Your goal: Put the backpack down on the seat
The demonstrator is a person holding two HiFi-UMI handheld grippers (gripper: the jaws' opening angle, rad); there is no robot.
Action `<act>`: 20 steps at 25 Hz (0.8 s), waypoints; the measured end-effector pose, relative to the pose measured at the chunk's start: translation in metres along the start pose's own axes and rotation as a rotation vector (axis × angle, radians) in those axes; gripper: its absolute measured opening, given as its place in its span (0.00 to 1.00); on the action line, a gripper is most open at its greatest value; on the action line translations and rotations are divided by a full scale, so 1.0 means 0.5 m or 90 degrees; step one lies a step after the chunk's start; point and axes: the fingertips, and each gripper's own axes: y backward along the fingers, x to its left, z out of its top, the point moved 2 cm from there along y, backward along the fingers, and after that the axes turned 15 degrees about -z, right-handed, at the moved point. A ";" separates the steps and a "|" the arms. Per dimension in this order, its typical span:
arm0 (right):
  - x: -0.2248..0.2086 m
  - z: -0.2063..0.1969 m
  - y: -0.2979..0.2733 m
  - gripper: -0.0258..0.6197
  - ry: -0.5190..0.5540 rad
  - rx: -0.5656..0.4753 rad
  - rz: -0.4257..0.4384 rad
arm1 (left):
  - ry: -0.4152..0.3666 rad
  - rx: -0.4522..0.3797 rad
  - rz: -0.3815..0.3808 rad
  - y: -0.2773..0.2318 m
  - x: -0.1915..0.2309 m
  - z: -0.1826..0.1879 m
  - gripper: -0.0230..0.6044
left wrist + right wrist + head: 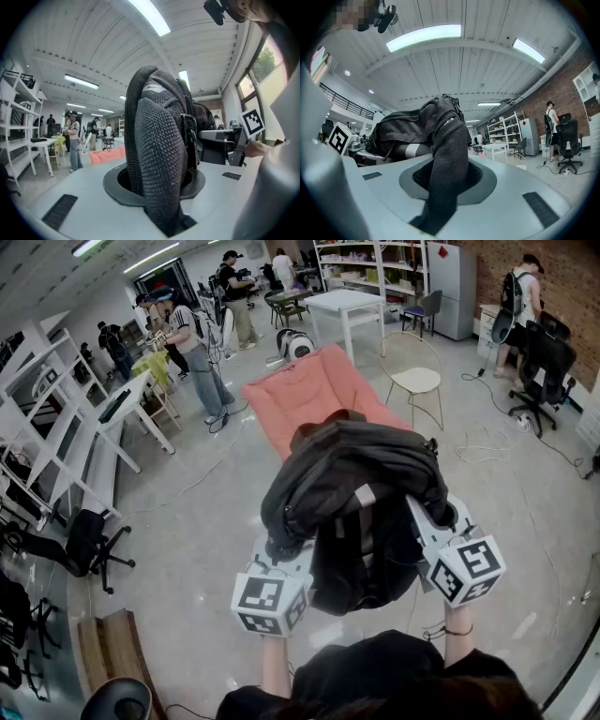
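I hold a black backpack (352,493) up in the air between both grippers, over the floor. My left gripper (281,551) is shut on a mesh shoulder strap (159,154) at the pack's lower left. My right gripper (427,514) is shut on another mesh strap (445,154) at its right side. The bulk of the pack (405,129) hangs between the two. Straight ahead and beyond it lies the salmon-pink cushioned seat (314,390), partly hidden by the pack. The same seat (107,154) shows far off in the left gripper view.
A wire chair with a pale seat (415,381) stands right of the pink seat, and a white table (345,304) behind it. Several people (202,352) stand at the back left. White shelves (56,427) line the left side. Black office chairs (80,540) (544,362) stand at both sides.
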 end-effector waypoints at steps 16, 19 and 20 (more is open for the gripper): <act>-0.036 -0.022 0.000 0.18 -0.013 0.018 0.025 | 0.013 0.011 0.032 -0.020 -0.029 -0.015 0.23; -0.044 -0.025 -0.006 0.18 -0.010 0.023 0.036 | 0.024 0.013 0.042 -0.027 -0.034 -0.019 0.23; -0.047 -0.026 -0.010 0.18 -0.008 0.025 0.039 | 0.028 0.013 0.044 -0.031 -0.035 -0.021 0.23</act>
